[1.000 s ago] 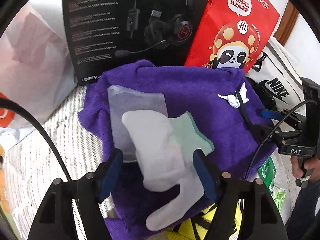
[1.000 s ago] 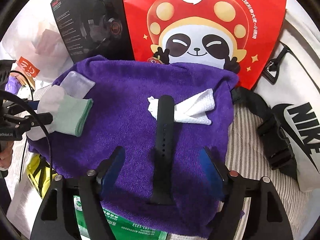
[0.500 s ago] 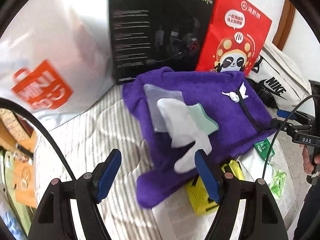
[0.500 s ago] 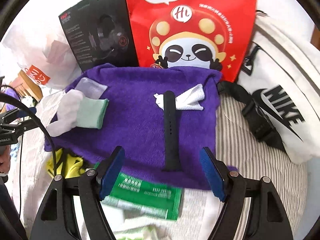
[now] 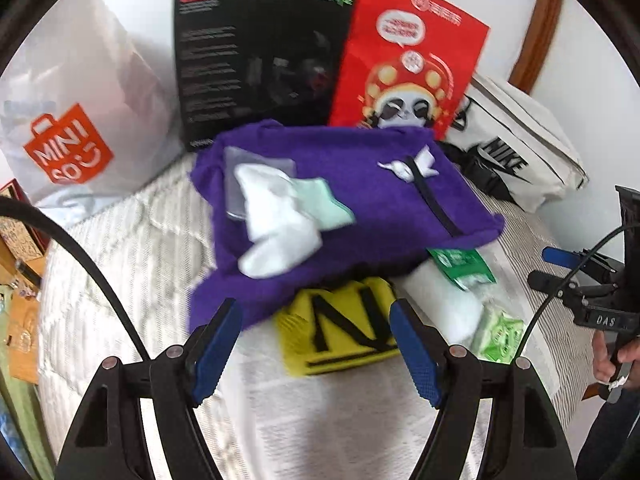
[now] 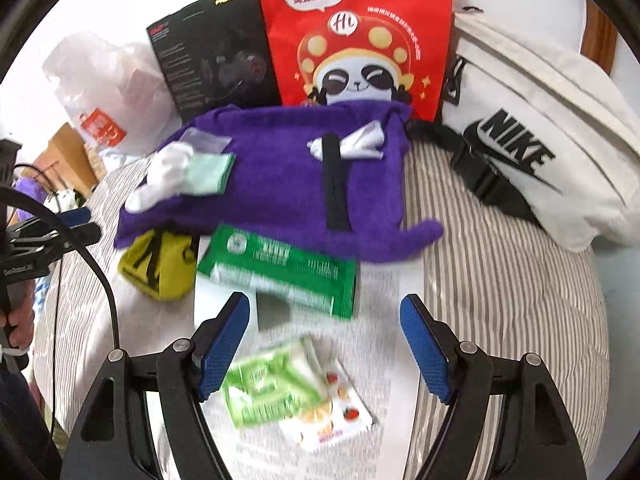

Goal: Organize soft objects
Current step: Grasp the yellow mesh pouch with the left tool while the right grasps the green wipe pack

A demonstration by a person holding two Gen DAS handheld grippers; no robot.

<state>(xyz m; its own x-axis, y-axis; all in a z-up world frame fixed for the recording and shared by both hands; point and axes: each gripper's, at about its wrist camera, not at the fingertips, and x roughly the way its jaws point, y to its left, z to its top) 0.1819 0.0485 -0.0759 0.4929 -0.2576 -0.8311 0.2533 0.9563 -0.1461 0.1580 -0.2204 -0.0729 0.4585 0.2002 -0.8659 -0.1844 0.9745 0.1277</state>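
Observation:
A purple towel (image 5: pixel 360 216) (image 6: pixel 280 176) lies spread on the striped bed. On it lie a white sock with a mint cuff (image 5: pixel 276 224) (image 6: pixel 180 172), a clear plastic sleeve (image 5: pixel 240 168), a black strap (image 5: pixel 432 200) (image 6: pixel 336 184) and a white cloth (image 5: pixel 408 164) (image 6: pixel 360 144). My left gripper (image 5: pixel 316 344) is open and empty, held back from the towel's near edge above a yellow pouch (image 5: pixel 340 332). My right gripper (image 6: pixel 324 344) is open and empty above green packets (image 6: pixel 272 388).
A yellow pouch (image 6: pixel 160 264), a green sachet (image 6: pixel 280 272) (image 5: pixel 460 268) and a white sheet (image 6: pixel 304 320) lie in front of the towel. Behind stand a black headset box (image 5: pixel 256 60), a red panda bag (image 6: pixel 356 32), a Miniso bag (image 5: pixel 68 120) and a white Nike bag (image 6: pixel 540 140).
Both grippers have pulled back and up from the towel, so more of the bed and the packets shows. Nothing on the towel has moved. Both stay open.

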